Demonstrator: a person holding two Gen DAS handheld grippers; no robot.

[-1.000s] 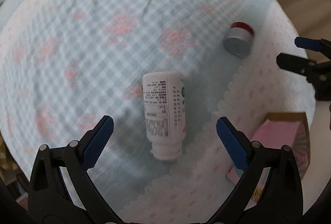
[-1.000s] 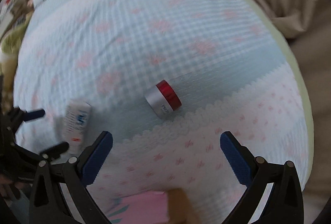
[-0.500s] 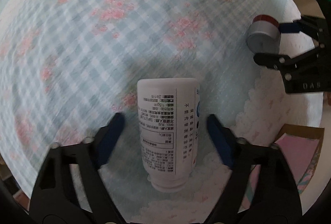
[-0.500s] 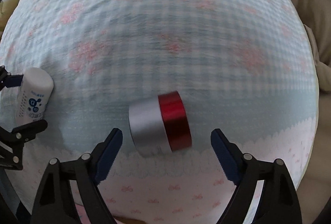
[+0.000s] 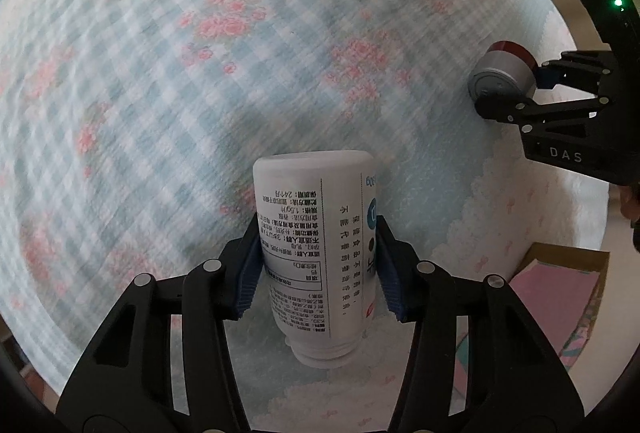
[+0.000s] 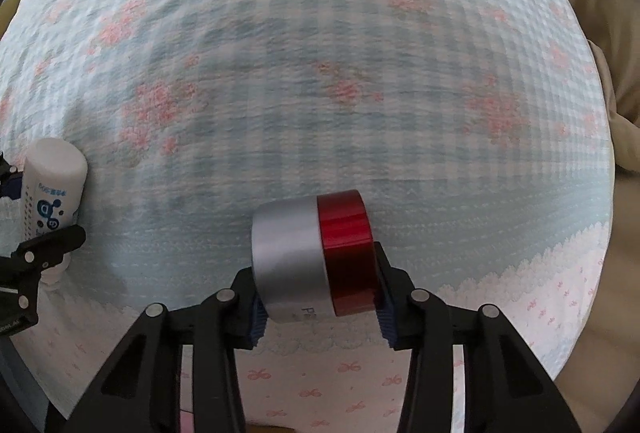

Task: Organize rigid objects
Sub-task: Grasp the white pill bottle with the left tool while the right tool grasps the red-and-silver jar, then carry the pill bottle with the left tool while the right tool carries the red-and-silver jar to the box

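Note:
A white plastic bottle [image 5: 316, 253] with a printed label lies on its side on the checked bedspread, cap end toward the camera. My left gripper [image 5: 318, 273] is shut on its body. A silver jar with a red lid [image 6: 314, 253] lies on its side on the spread. My right gripper [image 6: 318, 303] is shut on it, one pad on the silver base, one on the lid. The jar [image 5: 500, 77] and right gripper [image 5: 516, 89] also show at the right of the left wrist view. The bottle [image 6: 52, 193] and left gripper [image 6: 24, 217] show at the left of the right wrist view.
The blue-and-white checked bedspread with pink flowers [image 5: 200, 73] fills both views, with a white scalloped border [image 6: 520, 313] near its front edge. A pink cardboard box [image 5: 560, 293] stands open below the bed edge at the right. Beige fabric [image 6: 600, 33] lies beyond the bed at the right.
Both grippers moved forward onto their objects and closed: the left on the white bottle, the right on the silver and red jar.

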